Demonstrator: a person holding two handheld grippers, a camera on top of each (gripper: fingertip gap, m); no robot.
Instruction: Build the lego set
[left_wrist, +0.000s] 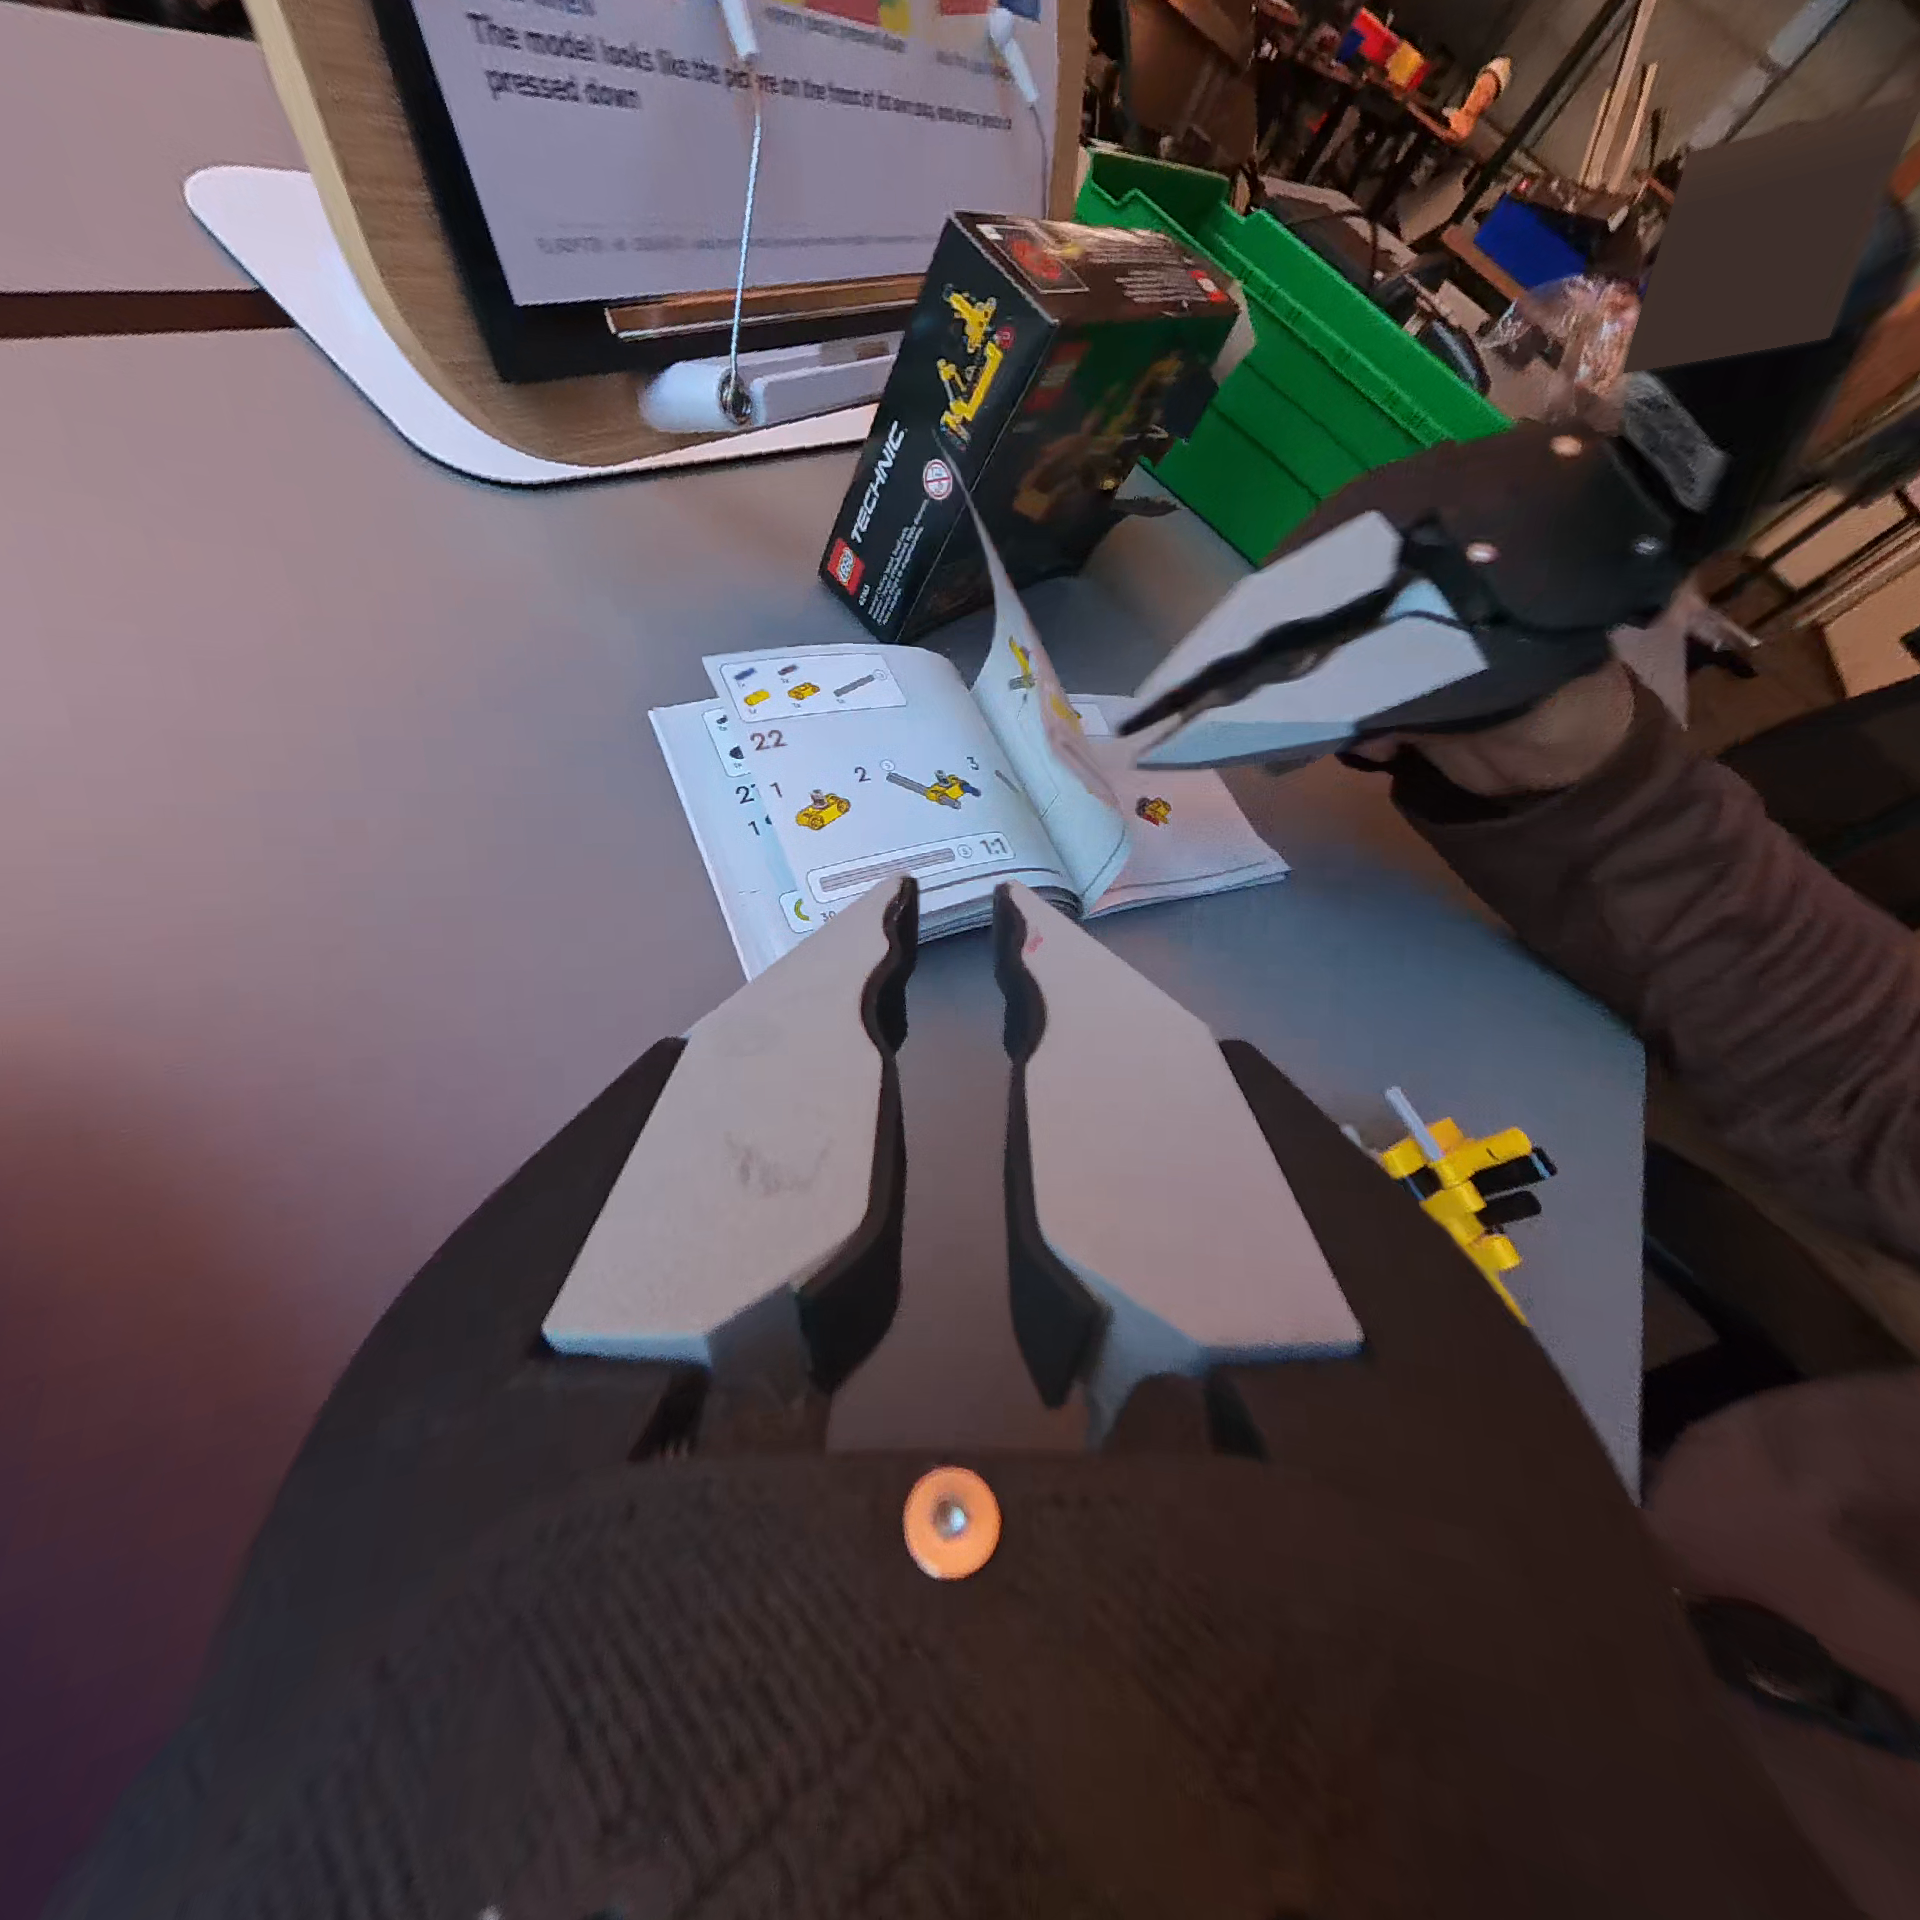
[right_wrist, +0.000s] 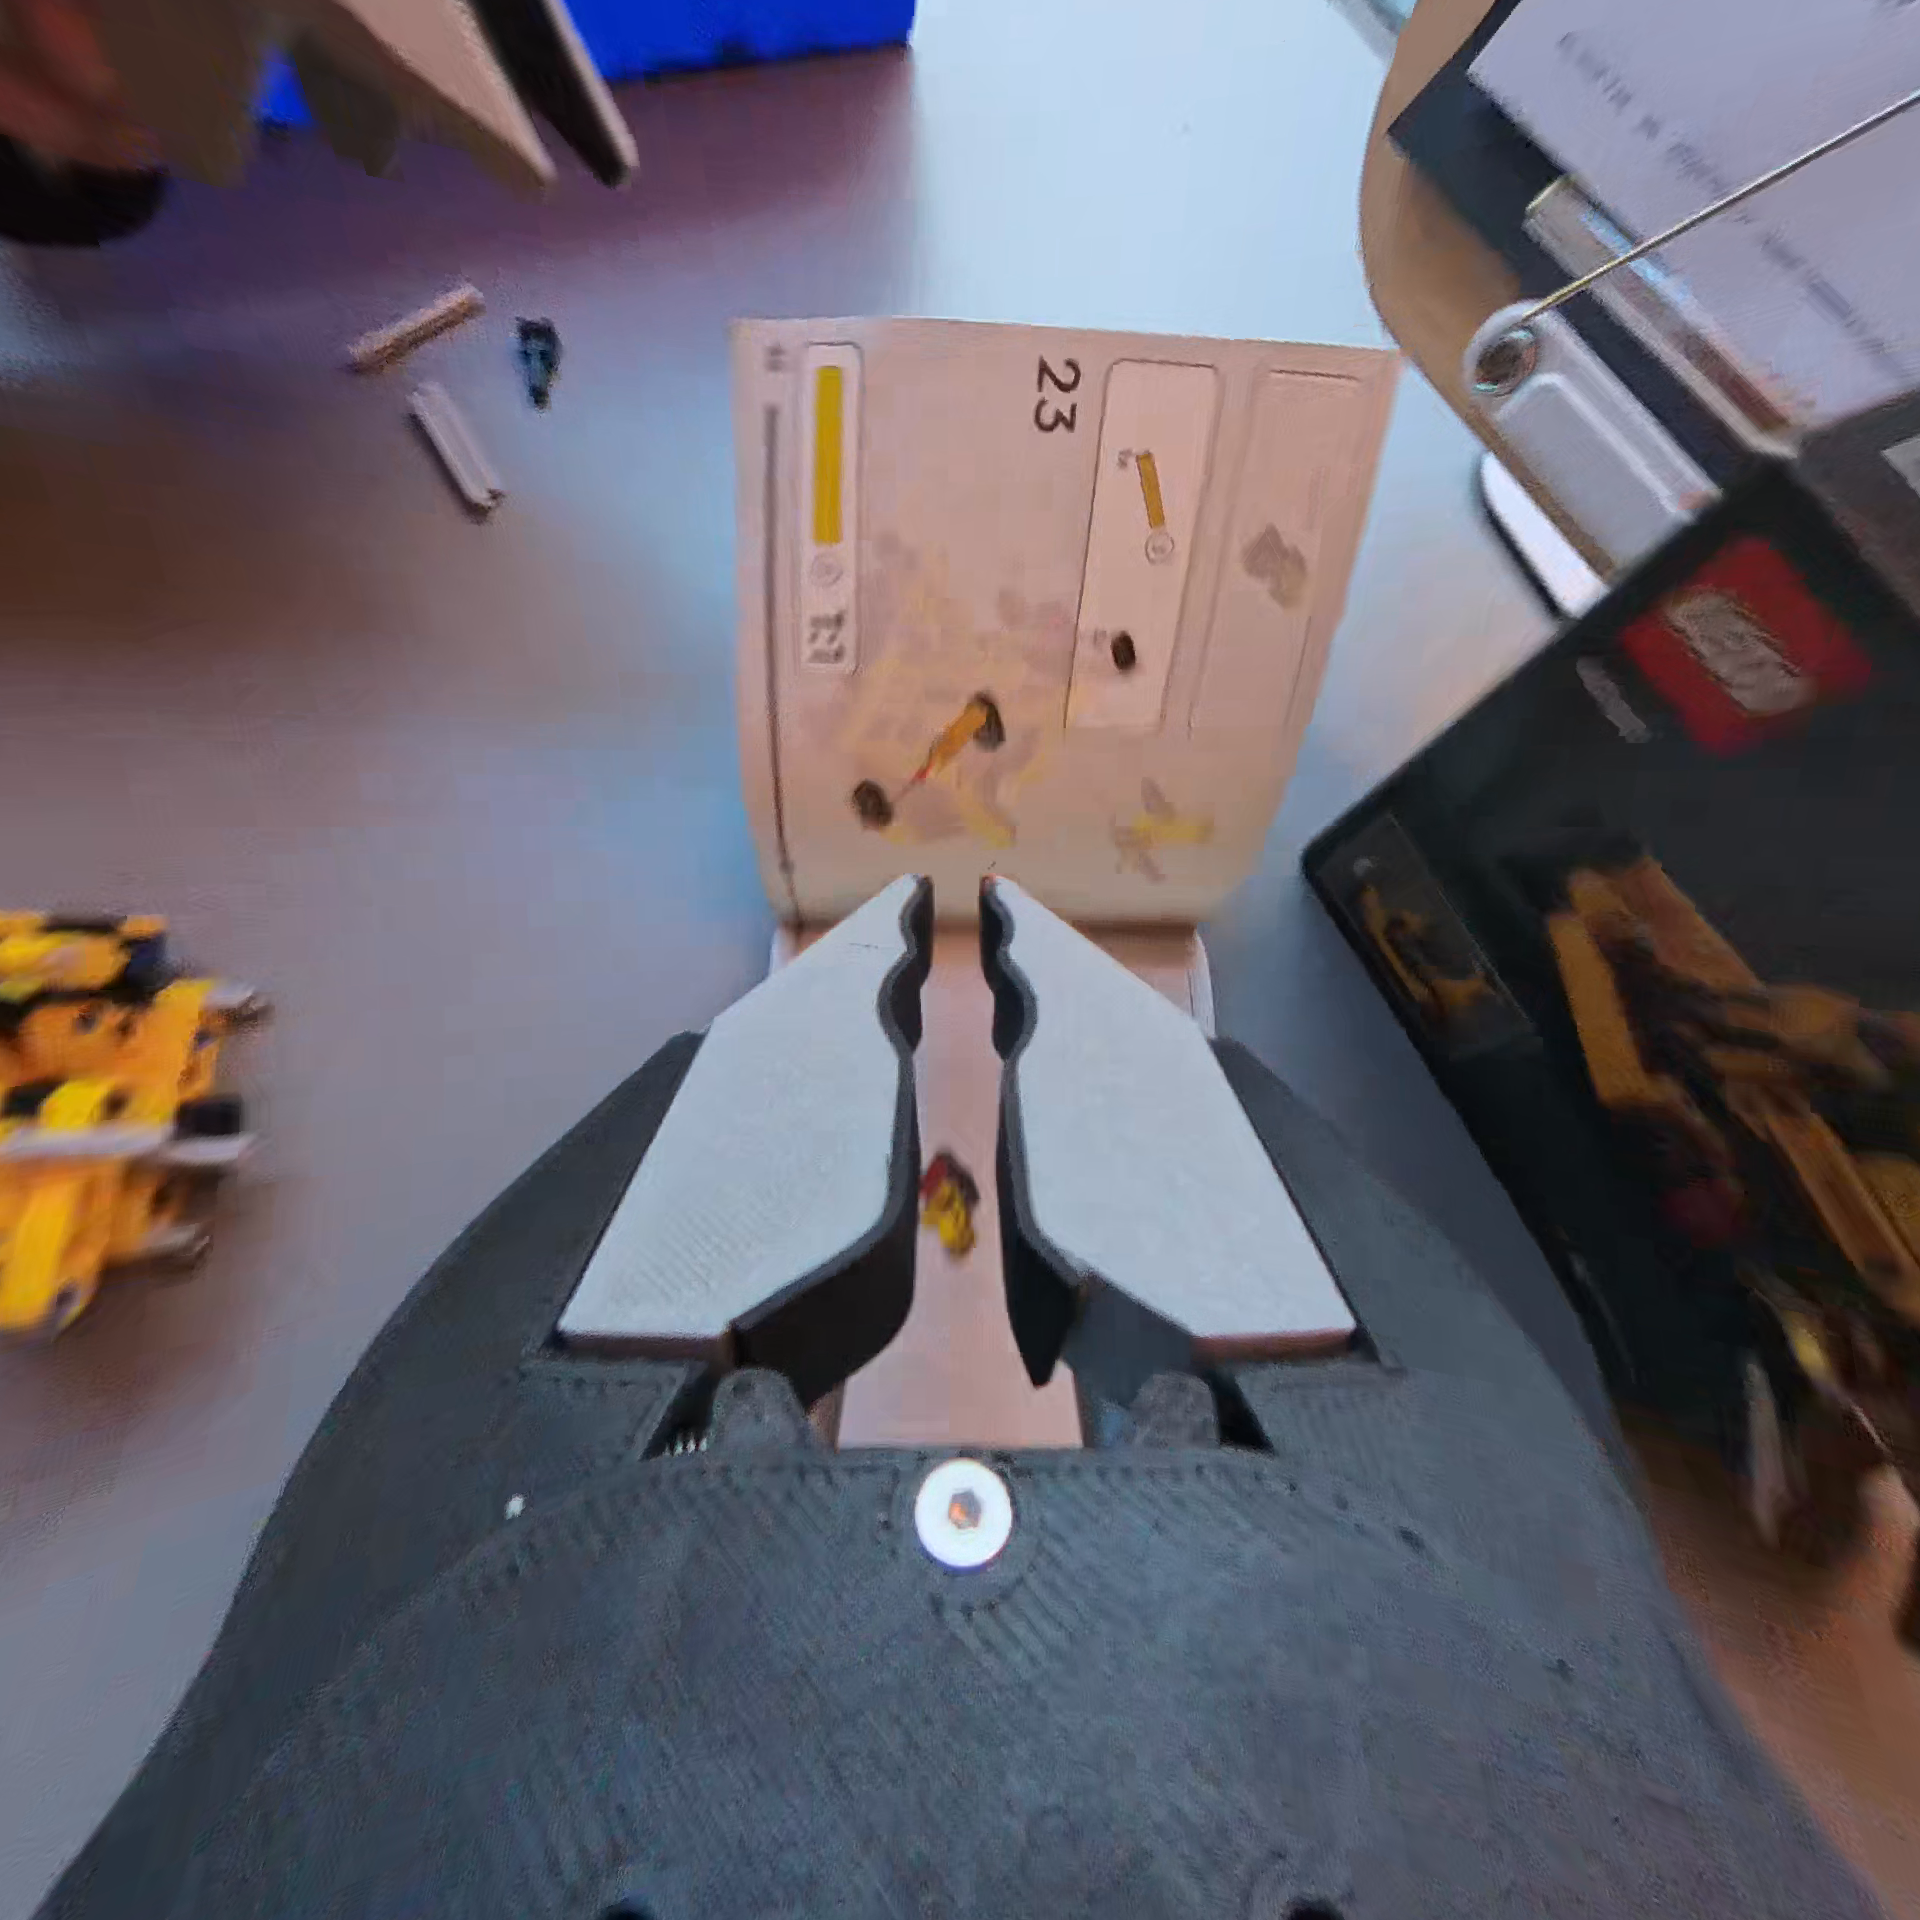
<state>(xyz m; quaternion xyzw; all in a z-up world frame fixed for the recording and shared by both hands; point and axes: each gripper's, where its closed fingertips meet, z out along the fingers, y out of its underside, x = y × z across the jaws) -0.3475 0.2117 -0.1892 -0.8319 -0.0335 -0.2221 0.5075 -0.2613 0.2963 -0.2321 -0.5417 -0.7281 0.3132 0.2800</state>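
Observation:
An open instruction booklet (left_wrist: 894, 790) lies on the grey table. One page (right_wrist: 1060, 623) stands upright, mid-turn, just beyond the tips of my right gripper (right_wrist: 956, 883). Its jaws are a narrow gap apart with nothing between them. It also shows in the left wrist view (left_wrist: 1135, 743), beside the curled page. My left gripper (left_wrist: 951, 904) is open and empty, hovering at the booklet's near edge. It also shows in the right wrist view (right_wrist: 582, 171). A partly built yellow and black model (left_wrist: 1465, 1195) lies to the right (right_wrist: 94, 1122). Two grey axles (right_wrist: 457, 447) and a small black pin (right_wrist: 537, 353) lie loose.
A black set box (left_wrist: 1018, 416) stands behind the booklet, close to my right gripper (right_wrist: 1662, 935). Green bins (left_wrist: 1299, 364) sit behind it. A monitor on a curved wooden stand (left_wrist: 416, 312) fills the back. A person's sleeved arm (left_wrist: 1714, 935) reaches in from the right. Across from one pair of fingers to the other is roughly 12 cm. My right tips are about 20 cm from the small black pin (right_wrist: 537, 353), my left tips only 10 cm.

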